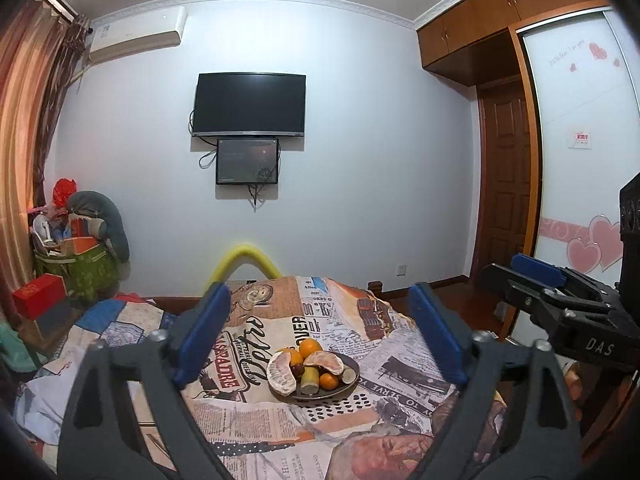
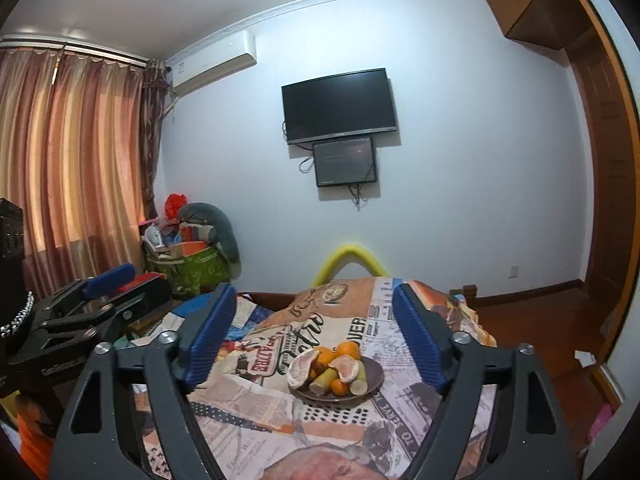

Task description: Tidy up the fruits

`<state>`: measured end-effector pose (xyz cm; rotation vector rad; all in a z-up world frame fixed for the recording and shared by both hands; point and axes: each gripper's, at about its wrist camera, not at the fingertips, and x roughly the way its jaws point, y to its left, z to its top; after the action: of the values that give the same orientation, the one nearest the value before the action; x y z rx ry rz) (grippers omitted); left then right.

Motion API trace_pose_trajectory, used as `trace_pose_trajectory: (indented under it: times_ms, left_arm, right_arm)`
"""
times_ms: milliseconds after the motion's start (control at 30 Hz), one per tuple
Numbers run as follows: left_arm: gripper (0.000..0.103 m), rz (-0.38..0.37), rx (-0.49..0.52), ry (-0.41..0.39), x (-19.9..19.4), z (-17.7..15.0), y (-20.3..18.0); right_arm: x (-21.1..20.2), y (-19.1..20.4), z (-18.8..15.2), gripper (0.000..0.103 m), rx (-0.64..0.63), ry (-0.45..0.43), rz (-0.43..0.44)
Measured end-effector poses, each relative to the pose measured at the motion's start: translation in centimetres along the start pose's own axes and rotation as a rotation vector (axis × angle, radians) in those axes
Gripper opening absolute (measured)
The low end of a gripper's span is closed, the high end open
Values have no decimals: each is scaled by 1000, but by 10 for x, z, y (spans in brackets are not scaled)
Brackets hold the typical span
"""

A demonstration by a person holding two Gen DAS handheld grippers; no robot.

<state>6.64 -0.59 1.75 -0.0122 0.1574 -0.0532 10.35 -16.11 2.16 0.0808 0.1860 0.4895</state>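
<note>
A dark round plate (image 1: pixel 320 397) stands on a table under a newspaper-print cloth (image 1: pixel 280 420). It holds two peeled pomelo pieces (image 1: pixel 282 372), oranges (image 1: pixel 310 347), small dark red fruits (image 1: pixel 297 369) and pale green cut sticks (image 1: pixel 310 380). My left gripper (image 1: pixel 319 289) is open and hangs short of the plate and above it, with nothing between its blue pads (image 1: pixel 200 336). My right gripper (image 2: pixel 315 289) is also open and empty, framing the same plate (image 2: pixel 374 365) from a little further right. Each gripper shows at the edge of the other's view: the right gripper (image 1: pixel 536 284) and the left gripper (image 2: pixel 116 292).
A bed with a patchwork quilt (image 1: pixel 116 328) lies left of the table. A red box (image 1: pixel 38 300) and a green bag of clutter (image 1: pixel 86 272) sit in the left corner by the curtains (image 2: pixel 72 152). A TV (image 1: pixel 250 104) hangs on the far wall; a wardrobe (image 1: pixel 580 140) and door are at right.
</note>
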Motion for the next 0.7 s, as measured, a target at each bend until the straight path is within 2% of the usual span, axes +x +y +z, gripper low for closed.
trace_pose_trajectory:
  times_ms: [133,200,267,700]
  left_arm:
    - [97,1,3,4,-6,-3,-4]
    - [99,3,4,4,-7,-4,-4]
    - [101,3,0,2,-9,-5,-4]
    - [102,-4,-24,6,-10,-8,0]
  right_arm:
    - [-3,5,-2,89,-16,3,-27]
    - [-7,5,-4,100,-16,-2,-39]
    - [-11,5,-4,103,-14,-17,-56]
    - [-21,8,-8,103,-31,-23,-74]
